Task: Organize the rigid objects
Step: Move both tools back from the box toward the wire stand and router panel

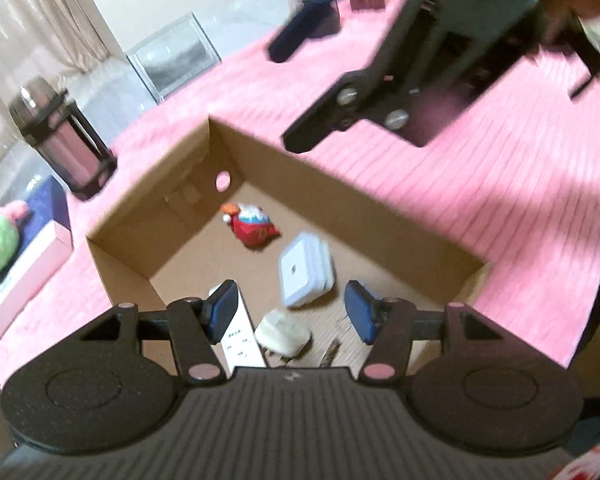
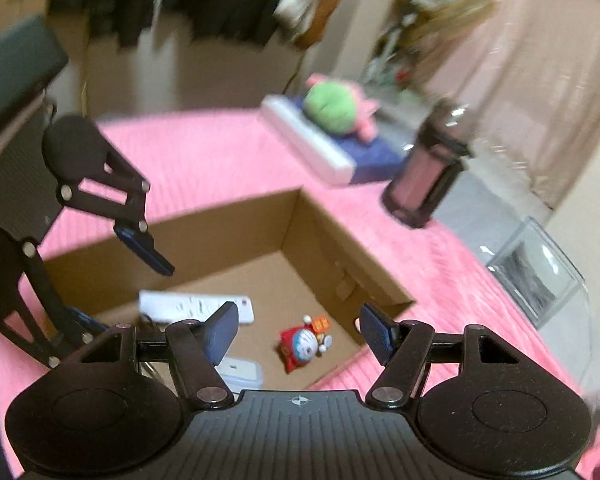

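left gripper [image 1: 290, 312]: fingers spread, empty, over box [image 1: 352, 184] | right gripper [image 2: 298, 332]: fingers spread, empty | power strip [image 2: 196, 309], toy [image 2: 305, 344] lie in box | pink bottle [image 1: 66, 142] far left of box, nearer left hand

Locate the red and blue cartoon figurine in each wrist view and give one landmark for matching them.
Left wrist: figurine lies on the cardboard box floor, upper middle, near the far corner.
Right wrist: figurine lies on the box floor, lower middle.
Shared landmark: the white power strip in the box.
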`<state>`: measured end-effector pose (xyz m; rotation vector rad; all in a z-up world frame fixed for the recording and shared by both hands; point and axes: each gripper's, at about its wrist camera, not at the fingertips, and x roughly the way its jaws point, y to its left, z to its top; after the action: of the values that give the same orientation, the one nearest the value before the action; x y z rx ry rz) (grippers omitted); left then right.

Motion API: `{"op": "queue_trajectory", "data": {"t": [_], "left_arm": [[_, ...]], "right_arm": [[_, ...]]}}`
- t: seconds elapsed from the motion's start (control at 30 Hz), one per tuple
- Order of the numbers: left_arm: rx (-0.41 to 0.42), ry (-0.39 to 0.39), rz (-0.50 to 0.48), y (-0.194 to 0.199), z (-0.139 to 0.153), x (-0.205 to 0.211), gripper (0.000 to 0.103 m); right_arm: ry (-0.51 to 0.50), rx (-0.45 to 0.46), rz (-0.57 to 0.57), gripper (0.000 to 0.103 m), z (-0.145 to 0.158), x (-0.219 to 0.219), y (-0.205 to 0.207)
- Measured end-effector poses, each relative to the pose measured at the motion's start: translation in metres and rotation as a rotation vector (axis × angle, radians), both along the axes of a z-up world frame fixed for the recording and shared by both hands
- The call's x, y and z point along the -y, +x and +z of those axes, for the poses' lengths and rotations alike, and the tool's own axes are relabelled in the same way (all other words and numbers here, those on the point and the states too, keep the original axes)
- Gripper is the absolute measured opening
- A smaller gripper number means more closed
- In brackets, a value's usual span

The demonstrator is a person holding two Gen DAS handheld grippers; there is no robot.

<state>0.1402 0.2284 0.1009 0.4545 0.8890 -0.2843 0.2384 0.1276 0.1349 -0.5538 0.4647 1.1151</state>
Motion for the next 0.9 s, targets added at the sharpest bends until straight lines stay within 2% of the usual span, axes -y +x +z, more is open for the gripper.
{"op": "queue_trajectory", "data": {"t": [0.17, 0.3, 0.4, 0.57, 0.73, 0.9], "left_arm": [[0.099, -0.055, 0.023, -0.020, 0.029, 0.030, 0.058], [0.163, -0.114, 0.041, -0.034, 0.039, 0.061, 0.062], [0.197, -0.186, 0.066, -0.040, 0.041, 0.083, 0.063], [0.247, -0.277, 0.093, -0.047, 0.037, 0.118, 0.066], [0.293, -0.318, 0.126, -0.050, 0.026, 0.153, 0.071], [0.299, -0.347, 0.160, -0.043, 0.006, 0.183, 0.073]], "right_arm": [[0.153, -0.024, -0.120, 0.064, 0.024, 0.063, -0.028], [0.243, -0.025, -0.227, 0.064, 0.031, 0.113, -0.049], [0.311, -0.034, -0.317, 0.064, 0.030, 0.155, -0.064], [0.360, -0.032, -0.459, 0.064, 0.016, 0.217, -0.080], [0.361, -0.037, -0.612, 0.065, -0.011, 0.273, -0.091], [0.349, -0.090, -0.732, 0.065, -0.042, 0.318, -0.092]]}}
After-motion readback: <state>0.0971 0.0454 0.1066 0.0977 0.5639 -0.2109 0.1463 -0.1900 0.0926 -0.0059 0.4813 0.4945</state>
